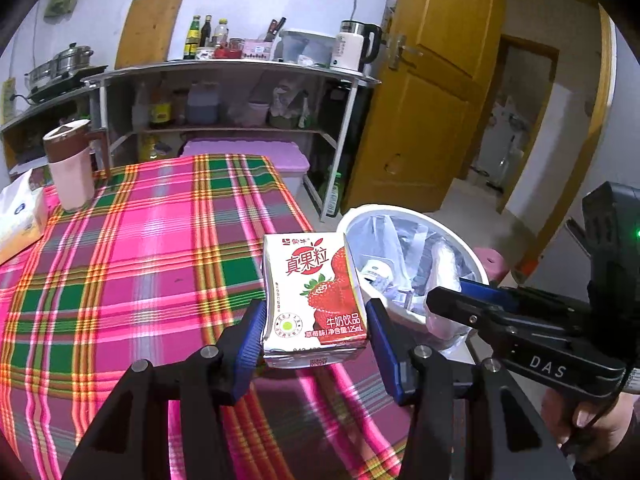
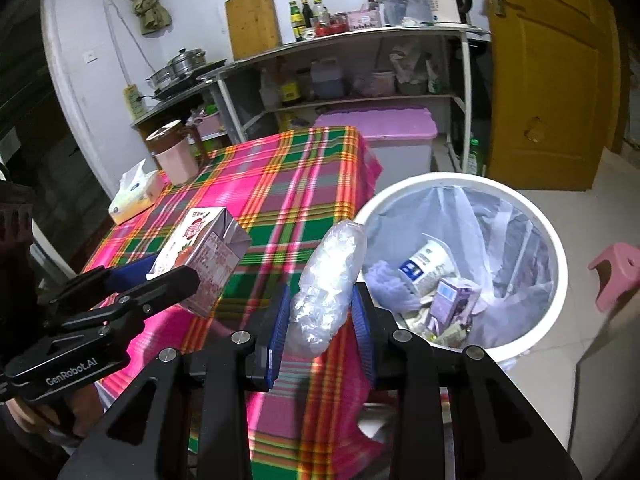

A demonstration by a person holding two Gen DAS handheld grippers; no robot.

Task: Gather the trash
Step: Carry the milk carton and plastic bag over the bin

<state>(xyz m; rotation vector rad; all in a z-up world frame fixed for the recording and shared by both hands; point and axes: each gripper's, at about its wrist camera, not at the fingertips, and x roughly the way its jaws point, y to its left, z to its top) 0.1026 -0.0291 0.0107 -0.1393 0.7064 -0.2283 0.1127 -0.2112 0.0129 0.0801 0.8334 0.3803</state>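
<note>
My left gripper (image 1: 316,320) is shut on a strawberry milk carton (image 1: 314,296), lifted above the plaid tablecloth (image 1: 132,264) near the table's right edge. The same carton (image 2: 200,252) shows at the left of the right wrist view, between the left gripper's fingers (image 2: 176,280). My right gripper (image 2: 320,312) is shut on a crumpled clear plastic bottle (image 2: 328,280), just left of the white trash bin (image 2: 556,248). The bin is lined with a clear bag and holds a cup, a purple carton and other scraps. In the left wrist view the bin (image 1: 472,256) sits behind the carton, with the right gripper (image 1: 460,296) at its rim.
A pink jug (image 1: 72,164) and a tissue box (image 1: 20,216) stand at the table's far left. Behind are a metal shelf unit (image 1: 240,72) with bottles and a kettle, a purple-lidded box (image 2: 380,128), a wooden door (image 1: 432,92) and a pink stool (image 2: 616,272) on the floor.
</note>
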